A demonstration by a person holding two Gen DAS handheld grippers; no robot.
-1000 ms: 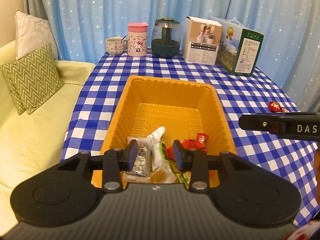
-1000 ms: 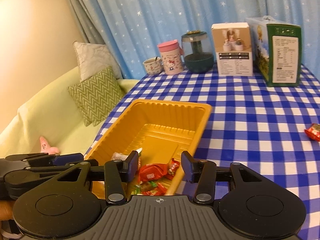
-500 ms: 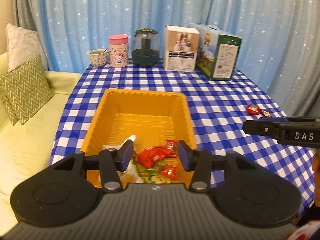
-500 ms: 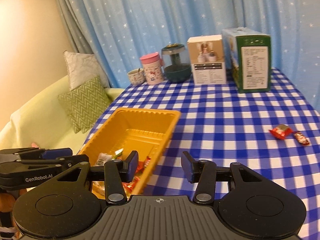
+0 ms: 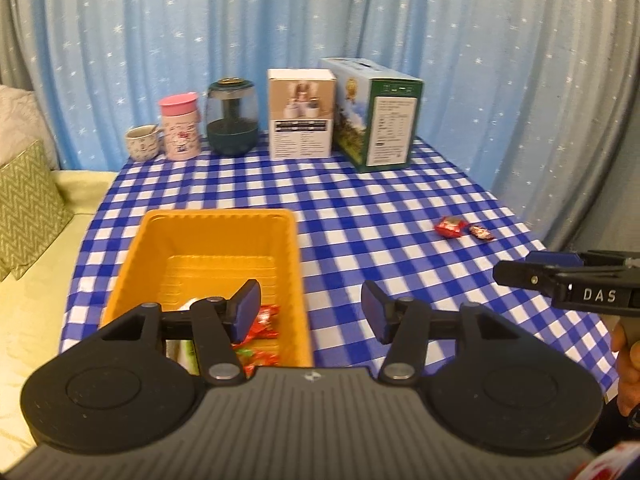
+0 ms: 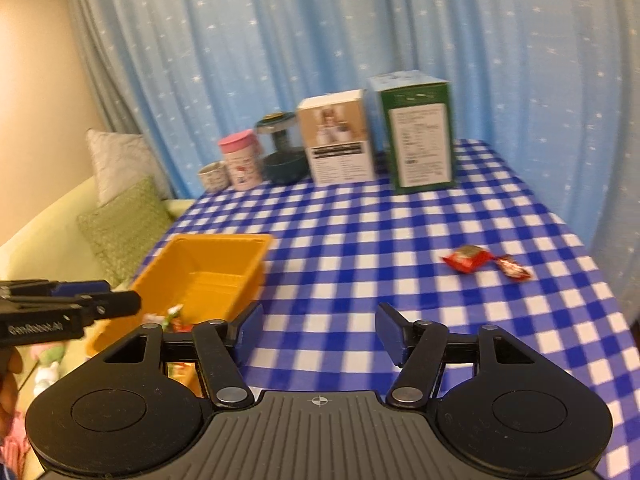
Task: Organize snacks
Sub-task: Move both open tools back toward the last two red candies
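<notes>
An orange tray sits on the blue checked table at the left and holds several red and green snack packets; it also shows in the right wrist view. A red snack packet and a small dark red candy lie on the cloth at the right, also in the left wrist view. My left gripper is open and empty by the tray's right wall. My right gripper is open and empty over the cloth, short of the red packet.
At the table's back stand a small cup, a pink mug, a dark glass jar, a white box and a green box. A yellow sofa with cushions lies left. Blue curtains hang behind.
Both grippers have drawn back and swung right, away from the tray. Both jaws have opened wider. The loose red packet and candy have come further into view.
</notes>
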